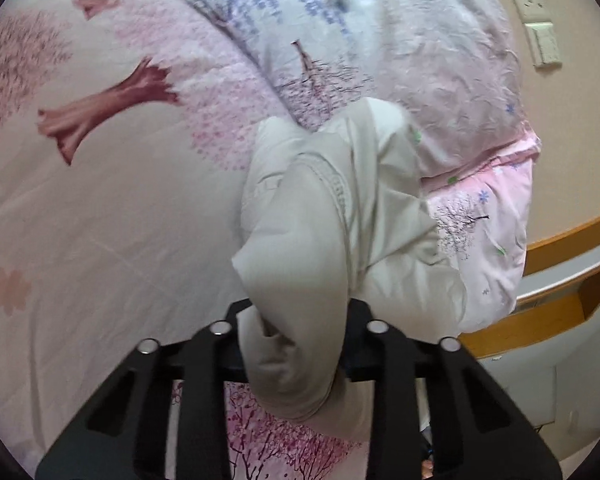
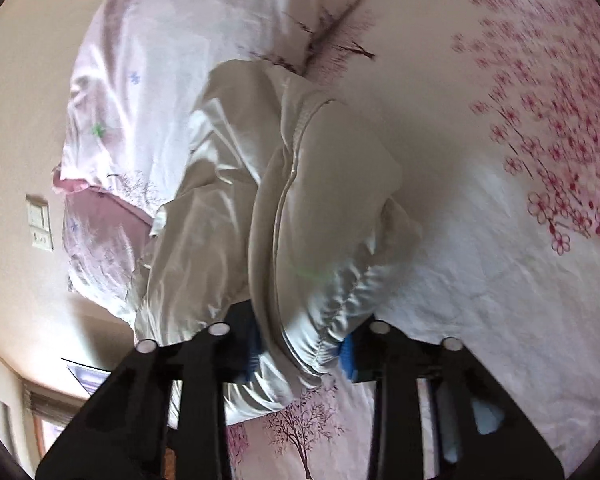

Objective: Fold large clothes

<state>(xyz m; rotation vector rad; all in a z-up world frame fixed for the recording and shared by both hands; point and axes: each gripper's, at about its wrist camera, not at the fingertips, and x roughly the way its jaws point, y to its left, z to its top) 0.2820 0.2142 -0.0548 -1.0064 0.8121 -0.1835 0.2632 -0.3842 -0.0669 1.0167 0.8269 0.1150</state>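
Observation:
A pale beige garment (image 1: 324, 216) with stitched seams hangs bunched over a bed. In the left wrist view my left gripper (image 1: 296, 344) is shut on a thick fold of it, the cloth filling the gap between the black fingers (image 1: 220, 344). The right wrist view shows the same garment (image 2: 300, 200), shinier on its lining side. My right gripper (image 2: 300, 344) is shut on its gathered elastic hem, blue pads (image 2: 348, 354) pressing on both sides. The cloth drapes away from both grippers toward the bedding.
The bed sheet (image 1: 100, 240) is pale pink with tree and blossom prints. A crumpled floral quilt (image 1: 420, 60) lies heaped behind the garment. A wooden bed frame (image 1: 560, 240) and a wall with sockets (image 1: 536, 20) stand to the right.

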